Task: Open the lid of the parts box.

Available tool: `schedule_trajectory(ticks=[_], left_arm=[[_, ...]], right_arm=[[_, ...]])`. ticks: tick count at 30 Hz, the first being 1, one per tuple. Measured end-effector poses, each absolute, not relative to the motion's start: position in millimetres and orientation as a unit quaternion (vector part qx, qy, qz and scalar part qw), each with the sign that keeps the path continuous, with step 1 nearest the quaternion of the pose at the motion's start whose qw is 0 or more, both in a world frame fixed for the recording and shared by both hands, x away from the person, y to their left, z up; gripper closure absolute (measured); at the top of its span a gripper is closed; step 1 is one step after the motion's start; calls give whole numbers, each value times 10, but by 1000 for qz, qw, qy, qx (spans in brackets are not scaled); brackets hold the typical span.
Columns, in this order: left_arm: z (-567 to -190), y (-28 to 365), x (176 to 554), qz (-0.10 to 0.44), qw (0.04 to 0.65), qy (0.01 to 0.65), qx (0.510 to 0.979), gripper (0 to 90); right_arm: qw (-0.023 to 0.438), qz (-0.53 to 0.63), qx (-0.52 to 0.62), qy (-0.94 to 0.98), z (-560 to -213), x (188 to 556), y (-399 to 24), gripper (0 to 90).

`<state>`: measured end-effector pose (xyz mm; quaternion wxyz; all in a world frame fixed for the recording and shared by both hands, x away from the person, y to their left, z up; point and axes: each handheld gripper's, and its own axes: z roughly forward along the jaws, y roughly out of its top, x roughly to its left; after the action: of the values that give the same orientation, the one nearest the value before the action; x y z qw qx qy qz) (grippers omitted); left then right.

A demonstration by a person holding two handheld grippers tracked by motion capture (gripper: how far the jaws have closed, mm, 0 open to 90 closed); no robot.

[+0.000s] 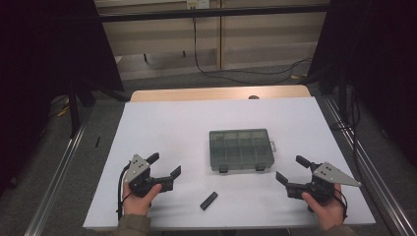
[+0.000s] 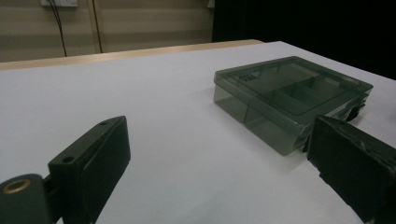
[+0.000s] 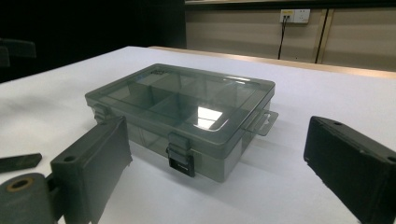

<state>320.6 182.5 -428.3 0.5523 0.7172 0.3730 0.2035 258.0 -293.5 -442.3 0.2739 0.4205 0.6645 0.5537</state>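
Observation:
A smoky clear compartment box (image 1: 241, 149) with its lid down and two front latches sits in the middle of the white table (image 1: 172, 128). A small flat black bar (image 1: 208, 200) lies in front of it. My left gripper (image 1: 164, 165) rests open at the near left, nothing between its jaws; the box (image 2: 287, 95) lies ahead to its right. My right gripper (image 1: 292, 169) stands open at the near right and looks at the box (image 3: 187, 109) from its latch side. The black bar (image 3: 18, 162) shows at that view's left edge.
The white sheet covers a wooden table whose bare far edge (image 1: 221, 93) has a small round hole. Metal rails (image 1: 54, 177) run along both sides on the floor. Cables (image 1: 216, 71) trail on the floor behind; dark curtains hang left and right.

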Motion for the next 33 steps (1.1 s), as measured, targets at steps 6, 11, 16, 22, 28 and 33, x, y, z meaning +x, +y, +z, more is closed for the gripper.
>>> schedule_trajectory(ticks=[6, 11, 16, 22, 28, 33], left_arm=[[-4287, 1772, 3235, 193, 549, 375, 722, 125], [-4280, 1718, 3243, 180, 549, 373, 726, 180], [-4270, 1631, 3244, 174, 538, 367, 739, 229], [-4272, 1563, 3259, 166, 534, 367, 743, 292], [-4280, 1538, 3275, 165, 529, 372, 745, 323], [-4281, 1489, 3287, 163, 524, 363, 753, 372]], right_arm=[[268, 542, 432, 669, -4423, 2636, -2934, 154], [279, 534, 428, 673, -4404, 2677, -2919, 211], [278, 531, 435, 671, -4398, 2703, -2924, 246], [277, 521, 445, 674, -4405, 2746, -2955, 313], [268, 515, 444, 683, -4415, 2776, -2954, 384], [260, 513, 448, 685, -4411, 2792, -2942, 433]])
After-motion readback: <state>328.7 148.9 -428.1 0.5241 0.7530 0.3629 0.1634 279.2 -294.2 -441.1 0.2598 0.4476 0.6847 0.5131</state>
